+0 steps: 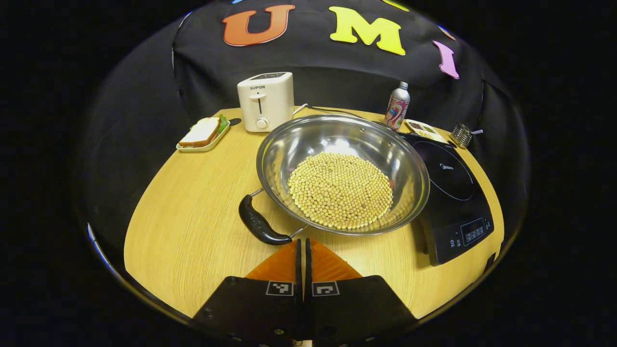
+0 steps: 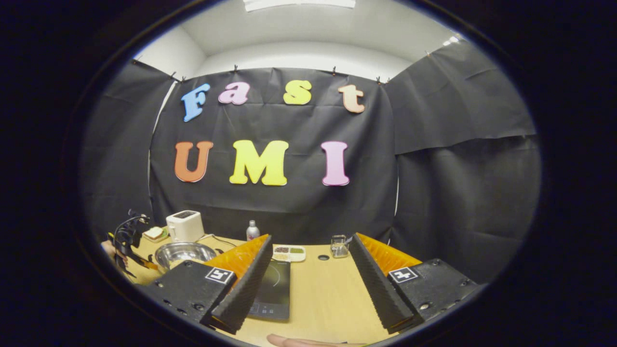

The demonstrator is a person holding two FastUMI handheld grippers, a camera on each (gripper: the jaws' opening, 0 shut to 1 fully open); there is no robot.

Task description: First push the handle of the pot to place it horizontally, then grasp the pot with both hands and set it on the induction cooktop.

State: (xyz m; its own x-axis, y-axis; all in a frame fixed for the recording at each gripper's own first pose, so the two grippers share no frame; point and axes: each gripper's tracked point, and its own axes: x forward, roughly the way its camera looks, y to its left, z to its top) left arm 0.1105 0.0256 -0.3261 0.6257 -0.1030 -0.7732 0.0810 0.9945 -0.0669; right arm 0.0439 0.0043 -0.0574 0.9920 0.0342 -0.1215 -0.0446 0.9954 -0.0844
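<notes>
Pot (image 1: 342, 173) full of beans (image 1: 340, 196); handle (image 1: 259, 222) angled. Left gripper (image 1: 303, 250) clenched empty, right gripper (image 2: 308, 260) released. Hard shove risks spilling.

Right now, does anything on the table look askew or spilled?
Nothing spilled: the beans sit inside the pot. The pot overlaps the edge of the induction cooktop, and its black handle points diagonally toward the shut left gripper.

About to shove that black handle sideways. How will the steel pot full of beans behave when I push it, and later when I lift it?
The pot looks rigid, and the soybeans probably make it heavy, so it should turn slowly. Its rim already overhangs the induction cooktop, so a push on the handle might scrape there. The loose beans would likely slide if it tilts; lift it level.
</notes>
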